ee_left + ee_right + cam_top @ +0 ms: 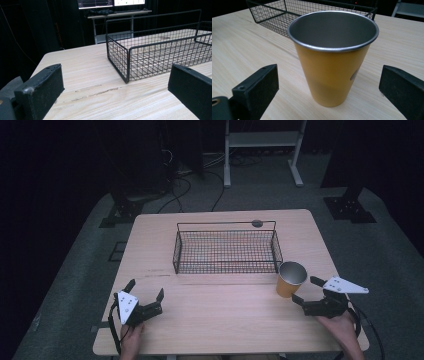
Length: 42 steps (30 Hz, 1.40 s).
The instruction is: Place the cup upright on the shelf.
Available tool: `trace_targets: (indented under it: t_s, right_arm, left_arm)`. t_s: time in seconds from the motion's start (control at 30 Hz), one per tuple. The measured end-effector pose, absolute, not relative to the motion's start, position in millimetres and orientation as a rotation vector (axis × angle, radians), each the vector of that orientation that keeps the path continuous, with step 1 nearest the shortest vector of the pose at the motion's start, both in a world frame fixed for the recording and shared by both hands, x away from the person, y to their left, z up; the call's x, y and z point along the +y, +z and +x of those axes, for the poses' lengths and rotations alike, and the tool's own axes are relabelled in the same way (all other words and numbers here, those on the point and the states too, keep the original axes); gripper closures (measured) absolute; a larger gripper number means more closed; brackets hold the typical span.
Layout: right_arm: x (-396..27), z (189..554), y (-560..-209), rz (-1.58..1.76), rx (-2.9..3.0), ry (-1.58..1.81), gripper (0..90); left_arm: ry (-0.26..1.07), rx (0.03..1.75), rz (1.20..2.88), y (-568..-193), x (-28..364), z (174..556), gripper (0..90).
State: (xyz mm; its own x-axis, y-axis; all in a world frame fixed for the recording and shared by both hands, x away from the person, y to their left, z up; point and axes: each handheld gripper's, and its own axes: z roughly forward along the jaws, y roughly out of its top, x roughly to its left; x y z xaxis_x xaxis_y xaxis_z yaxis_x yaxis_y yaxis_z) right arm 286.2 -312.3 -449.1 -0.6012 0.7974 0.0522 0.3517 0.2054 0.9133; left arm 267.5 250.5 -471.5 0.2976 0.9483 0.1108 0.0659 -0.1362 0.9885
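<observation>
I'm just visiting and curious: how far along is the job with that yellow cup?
Nothing looks done yet. The yellow cup stands upright on the table, outside the wire basket, which looks empty. In hand: the right gripper sits open beside the cup, jaws either side, not touching. The left gripper waits open. Left: closing on the cup, then probably lifting it into the basket.

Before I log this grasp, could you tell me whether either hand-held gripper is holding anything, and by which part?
Nothing is held. The right hand-held gripper is open, its jaws either side of the yellow cup without touching; the left hand-held gripper is open over bare table.
</observation>
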Motion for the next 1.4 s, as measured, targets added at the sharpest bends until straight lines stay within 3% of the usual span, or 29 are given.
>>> trace_targets:
  t_s: [1.03,1.4]
  right_arm:
    - [-288.3,326.7,-451.7,1.085,2.05,1.345,2.3]
    - [-284.9,329.4,-447.1,1.066,2.054,1.348,12.4]
  left_arm:
    - [1.028,0.98,1.489,-471.5,250.7,267.7,0.0]
    - [1.028,0.979,1.49,-471.5,250.6,267.6,0.0]
